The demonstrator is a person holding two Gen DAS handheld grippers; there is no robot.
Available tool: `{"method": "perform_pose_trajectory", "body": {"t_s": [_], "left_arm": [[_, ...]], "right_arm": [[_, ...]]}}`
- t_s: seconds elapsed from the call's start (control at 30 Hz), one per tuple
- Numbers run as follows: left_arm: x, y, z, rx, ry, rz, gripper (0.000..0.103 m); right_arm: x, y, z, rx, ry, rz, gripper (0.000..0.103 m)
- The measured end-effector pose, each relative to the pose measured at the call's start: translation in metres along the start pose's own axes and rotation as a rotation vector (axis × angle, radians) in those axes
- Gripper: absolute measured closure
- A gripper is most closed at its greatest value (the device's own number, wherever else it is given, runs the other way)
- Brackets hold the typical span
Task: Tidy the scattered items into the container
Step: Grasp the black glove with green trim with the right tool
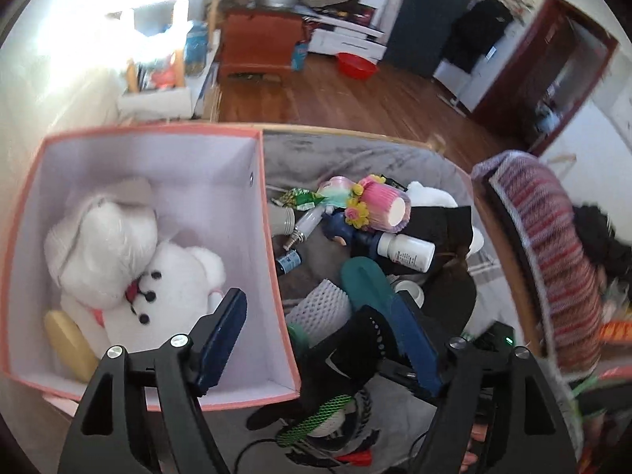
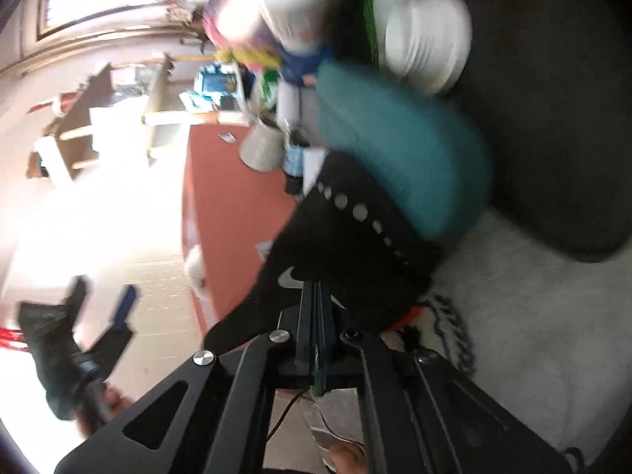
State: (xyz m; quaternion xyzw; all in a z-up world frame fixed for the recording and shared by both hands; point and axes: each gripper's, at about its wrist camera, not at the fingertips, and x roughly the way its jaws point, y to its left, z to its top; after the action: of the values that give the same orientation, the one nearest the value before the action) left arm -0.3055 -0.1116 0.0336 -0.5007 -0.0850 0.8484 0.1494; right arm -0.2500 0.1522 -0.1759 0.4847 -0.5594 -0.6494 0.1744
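Observation:
A pink box [image 1: 158,131] with a white lining holds a white plush bear [image 1: 173,288], a plastic-wrapped white toy [image 1: 102,249] and a yellowish oval [image 1: 67,339]. My left gripper [image 1: 316,339] hangs open over the box's right wall, with a black sock [image 1: 347,355] standing between its blue pads, untouched. In the right wrist view my right gripper [image 2: 316,296] is shut on the black sock [image 2: 335,245]; a bit of green mesh shows between its pads. The left gripper [image 2: 102,300] is open at the lower left, beside the box [image 2: 233,197].
Right of the box, on a grey cloth [image 1: 335,158], lie a teal flat piece [image 1: 363,280], a white pill bottle [image 1: 407,251], a pink paper cup [image 1: 383,205], a bulb [image 1: 304,225], a foam net sleeve [image 1: 320,308] and black fabric [image 1: 442,221]. A striped knit [image 1: 553,256] rises at the right.

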Motion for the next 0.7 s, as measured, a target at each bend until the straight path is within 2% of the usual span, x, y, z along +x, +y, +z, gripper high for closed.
{"method": "perform_pose_trajectory", "body": {"t_s": [0.07, 0.1, 0.13, 0.17, 0.2, 0.23, 0.27, 0.3, 0.33, 0.37, 0.4, 0.43, 0.47, 0.57, 0.7], "left_arm": [[0.006, 0.002, 0.0, -0.026, 0.012, 0.004, 0.028], [0.008, 0.002, -0.001, -0.035, 0.016, 0.013, 0.028], [0.01, 0.001, -0.001, -0.042, 0.018, 0.019, 0.028], [0.01, 0.0, -0.002, -0.044, 0.018, 0.02, 0.028], [0.011, 0.0, -0.003, -0.049, 0.018, 0.019, 0.028], [0.01, 0.001, -0.003, -0.054, 0.017, 0.021, 0.028], [0.01, 0.002, -0.004, -0.059, 0.016, 0.027, 0.028], [0.01, 0.003, -0.004, -0.06, 0.014, 0.033, 0.028], [0.01, 0.004, -0.004, -0.061, 0.014, 0.037, 0.028], [0.011, 0.006, -0.004, -0.062, 0.016, 0.04, 0.028], [0.012, 0.008, -0.003, -0.066, 0.019, 0.042, 0.028], [0.013, 0.01, -0.003, -0.07, 0.023, 0.042, 0.028], [0.014, 0.011, -0.002, -0.074, 0.026, 0.038, 0.028], [0.016, 0.011, -0.001, -0.08, 0.03, 0.011, 0.028], [0.025, -0.004, -0.003, -0.074, 0.052, -0.042, 0.028]], "right_arm": [[-0.017, -0.012, -0.002, 0.088, 0.0, 0.055, 0.103], [-0.02, -0.019, -0.005, 0.132, 0.001, 0.054, 0.099], [-0.022, -0.027, -0.007, 0.173, 0.004, 0.04, 0.089], [-0.019, -0.034, -0.01, 0.206, 0.01, 0.03, 0.077], [-0.013, -0.039, -0.013, 0.236, 0.021, 0.021, 0.041], [-0.004, -0.043, -0.016, 0.262, 0.029, 0.01, 0.022], [0.008, -0.045, -0.019, 0.275, 0.043, 0.014, 0.023], [0.02, -0.043, -0.019, 0.275, 0.066, 0.032, 0.03], [0.035, -0.041, -0.019, 0.274, 0.093, 0.052, 0.043], [0.049, -0.039, -0.02, 0.278, 0.114, 0.065, 0.05], [0.059, -0.036, -0.019, 0.274, 0.124, 0.07, 0.065], [0.062, -0.031, -0.017, 0.249, 0.12, 0.072, 0.086], [0.059, -0.025, -0.016, 0.208, 0.112, 0.083, 0.091], [0.033, -0.007, -0.009, 0.119, 0.067, 0.136, 0.095], [-0.043, 0.01, 0.009, 0.046, -0.022, 0.232, 0.095]]}}
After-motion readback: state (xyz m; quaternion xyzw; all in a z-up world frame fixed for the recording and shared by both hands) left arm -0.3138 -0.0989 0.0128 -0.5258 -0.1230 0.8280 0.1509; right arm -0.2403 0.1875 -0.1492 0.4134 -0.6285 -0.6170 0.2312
